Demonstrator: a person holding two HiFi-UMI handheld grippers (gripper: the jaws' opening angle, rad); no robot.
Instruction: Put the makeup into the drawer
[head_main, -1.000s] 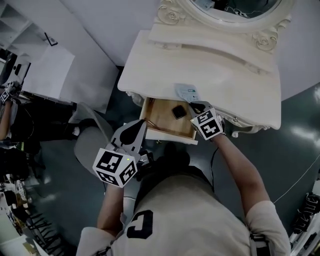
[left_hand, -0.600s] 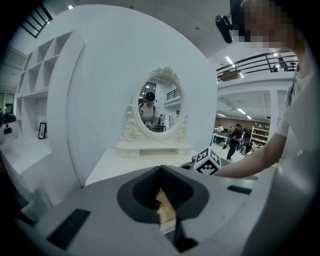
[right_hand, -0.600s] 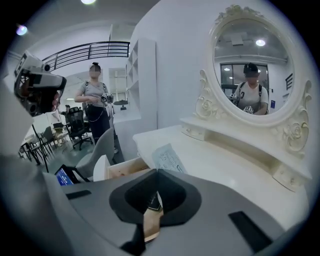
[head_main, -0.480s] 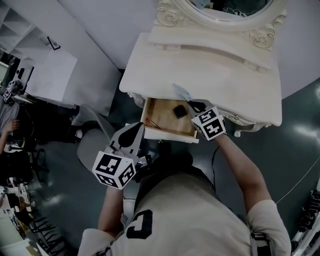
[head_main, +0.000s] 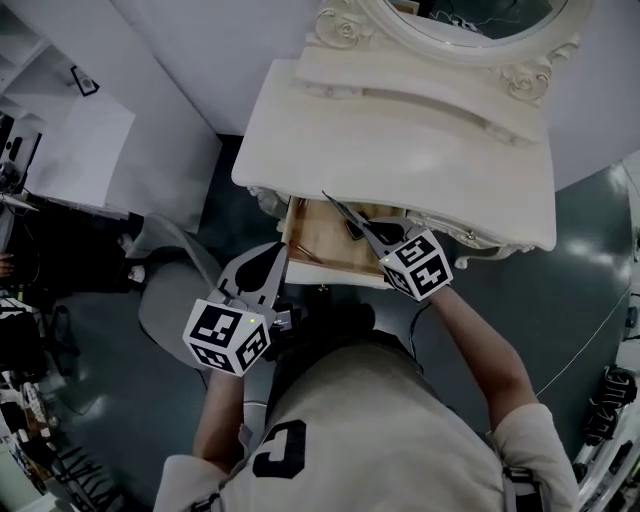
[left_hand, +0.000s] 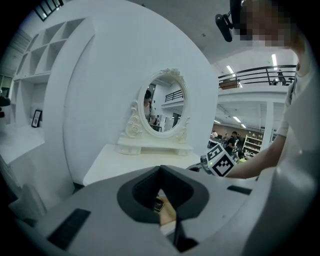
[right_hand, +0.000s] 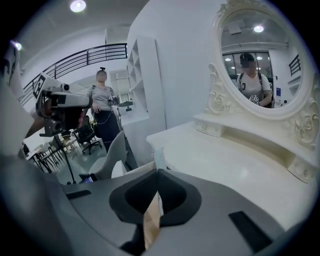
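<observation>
The right hand-held gripper (head_main: 376, 242) is clenched on a thin, flat makeup packet (head_main: 345, 214). The packet sticks out toward 10 o'clock above the open drawer (head_main: 318, 240) of the white bench (head_main: 400, 150). A dark compact (head_main: 351, 230) lies inside the drawer. At the drawer's 7 o'clock, the left hand-held gripper (head_main: 282, 254) is clenched and empty.
</observation>
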